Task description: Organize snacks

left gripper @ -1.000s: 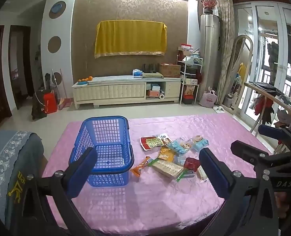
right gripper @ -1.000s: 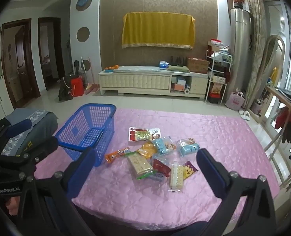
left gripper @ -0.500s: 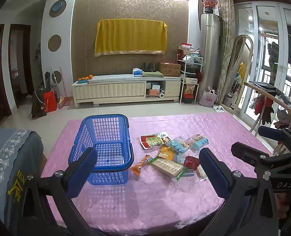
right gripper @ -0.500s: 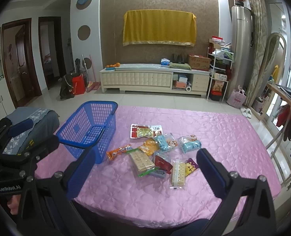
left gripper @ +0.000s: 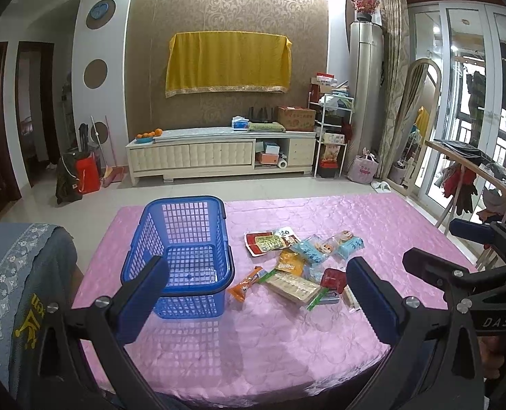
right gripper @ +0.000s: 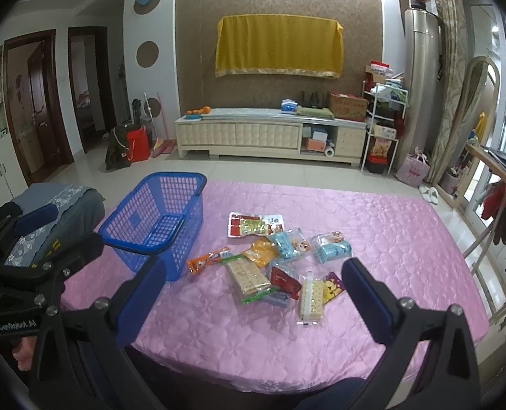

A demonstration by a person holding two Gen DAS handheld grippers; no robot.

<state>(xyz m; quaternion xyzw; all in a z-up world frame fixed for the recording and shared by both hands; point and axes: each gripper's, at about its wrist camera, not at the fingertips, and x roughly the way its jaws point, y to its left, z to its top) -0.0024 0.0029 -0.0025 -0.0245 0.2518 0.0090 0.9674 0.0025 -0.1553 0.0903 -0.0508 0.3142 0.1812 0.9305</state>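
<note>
- Hovering above the near edge of the pink table (left gripper: 372, 225), the left gripper (left gripper: 258, 294) has its jaws spread wide, holding nothing.
- Right gripper (right gripper: 253, 290): jaws also apart, empty.
- Snack packets (right gripper: 273, 259) lie clustered just right of the blue basket (left gripper: 184, 249).

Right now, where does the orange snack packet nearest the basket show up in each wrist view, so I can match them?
Left wrist: orange packet at centre, just right of the blue basket, on the pink cloth.
Right wrist: orange packet left of centre, just right of the basket.
Shared landmark: the yellow cloth on the far wall.
</note>
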